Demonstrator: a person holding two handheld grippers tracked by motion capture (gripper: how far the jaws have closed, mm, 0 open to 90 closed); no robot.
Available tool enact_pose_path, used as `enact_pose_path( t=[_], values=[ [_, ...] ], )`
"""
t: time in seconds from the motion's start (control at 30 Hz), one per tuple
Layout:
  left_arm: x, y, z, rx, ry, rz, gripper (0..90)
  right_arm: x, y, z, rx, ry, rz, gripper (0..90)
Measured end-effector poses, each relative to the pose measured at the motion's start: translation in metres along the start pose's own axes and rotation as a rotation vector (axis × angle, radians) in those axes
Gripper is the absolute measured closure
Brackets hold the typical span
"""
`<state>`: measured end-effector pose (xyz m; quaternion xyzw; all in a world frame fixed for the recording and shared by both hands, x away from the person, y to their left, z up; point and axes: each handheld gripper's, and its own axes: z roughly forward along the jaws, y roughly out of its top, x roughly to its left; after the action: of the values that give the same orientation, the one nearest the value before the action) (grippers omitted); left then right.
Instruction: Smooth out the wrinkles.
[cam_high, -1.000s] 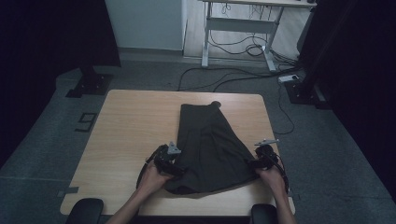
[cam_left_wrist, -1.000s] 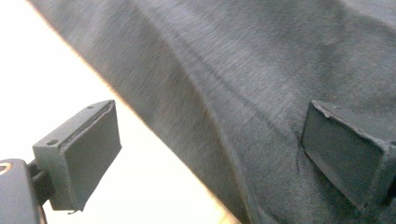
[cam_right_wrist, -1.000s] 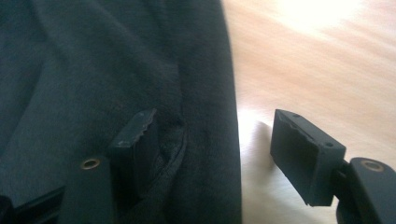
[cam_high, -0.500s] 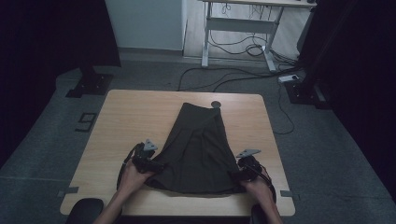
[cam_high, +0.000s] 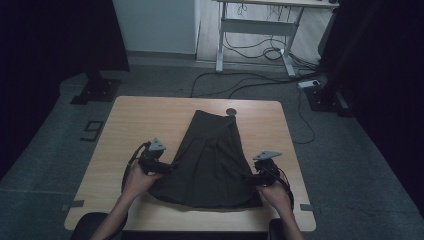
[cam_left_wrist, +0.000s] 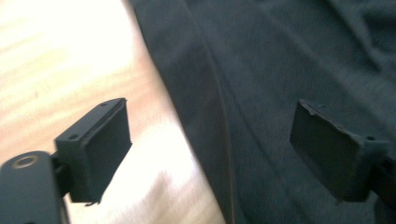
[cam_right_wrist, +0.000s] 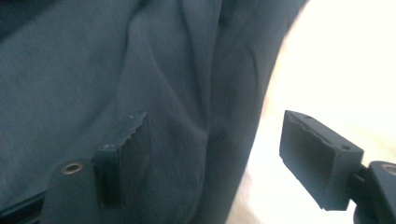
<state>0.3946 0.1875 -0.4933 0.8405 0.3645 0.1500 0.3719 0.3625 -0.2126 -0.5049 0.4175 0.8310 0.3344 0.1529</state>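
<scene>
The dark green, trapezoid-shaped cloth garment (cam_high: 212, 160) lies flat on the light wooden table (cam_high: 150, 117), wide hem toward me. My left gripper (cam_high: 167, 168) is at its left edge, my right gripper (cam_high: 248, 177) at its right edge. The left jaws have just been closing, the right opening; both stand apart, straddling the fabric's edges without pinching.

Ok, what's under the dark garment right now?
The wooden table lies under the dark garment, bare around its edges. Anything beneath the cloth's middle is covered and cannot be seen.
</scene>
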Motion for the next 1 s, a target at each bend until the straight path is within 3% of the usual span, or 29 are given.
enact_pose_path(
  t=[0.17,0.23,0.3,0.43,0.53,0.63,0.73,0.8,1.0],
  values=[
    [0.010,0.016,0.009,-0.008,0.008,-0.004,14.1,-0.003,0.021,0.007,-0.030,0.016,0.003,32.3],
    [0.012,0.020,0.014,-0.007,0.007,-0.008,14.4,-0.004,0.030,0.012,-0.039,0.035,0.008,38.9],
    [0.012,0.023,0.020,0.000,0.008,-0.005,14.5,-0.004,0.040,0.019,-0.046,0.055,0.007,45.1],
    [0.013,0.028,0.030,0.018,0.017,0.015,14.5,-0.007,0.060,0.037,-0.032,0.051,0.012,52.7],
    [0.015,0.032,0.036,0.018,0.021,0.011,14.5,-0.010,0.071,0.051,-0.020,0.054,0.023,64.3],
    [0.017,0.037,0.042,0.020,0.030,0.010,14.7,-0.011,0.077,0.057,-0.023,0.053,0.024,85.3],
    [0.020,0.045,0.050,0.024,0.048,0.012,14.7,-0.011,0.082,0.054,-0.028,-0.007,-0.002,87.5],
    [0.022,0.050,0.059,0.033,0.071,0.016,14.8,-0.017,0.082,0.052,-0.030,-0.031,0.020,87.7],
    [0.031,0.055,0.094,0.099,0.145,0.012,14.8,-0.036,0.067,0.065,0.018,-0.046,0.068,86.3]
  ],
)
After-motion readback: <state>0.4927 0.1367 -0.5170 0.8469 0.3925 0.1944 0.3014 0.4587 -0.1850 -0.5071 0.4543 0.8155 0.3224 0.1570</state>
